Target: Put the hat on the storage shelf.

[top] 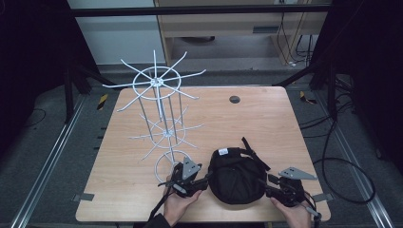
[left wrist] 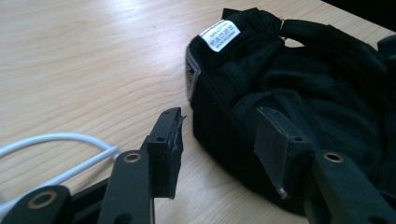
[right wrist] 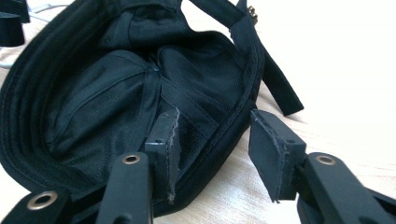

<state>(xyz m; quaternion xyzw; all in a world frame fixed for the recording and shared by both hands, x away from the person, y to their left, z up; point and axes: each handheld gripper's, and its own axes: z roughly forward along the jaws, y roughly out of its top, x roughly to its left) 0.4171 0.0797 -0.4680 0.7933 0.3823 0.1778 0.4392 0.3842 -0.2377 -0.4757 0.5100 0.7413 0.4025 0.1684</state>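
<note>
In the high view, a black cap lies upside down at the lower centre of the frame on the wooden table, with a white wire rack standing at centre left. The left gripper sits at the cap's left edge and the right gripper at its right edge. The step in hand looks like taking hold of the cap's rim from both sides; the next move probably calls for both pairs of jaws to pinch the rim firmly before any lift toward the rack.

In the left gripper view, the cap fills the upper right. The jaws stand apart, straddling its rim, one outside, one inside, not yet pressing.

In the right gripper view, the cap spreads across the left and centre. The jaws are apart around the rim; no firm pinch shows.
</note>
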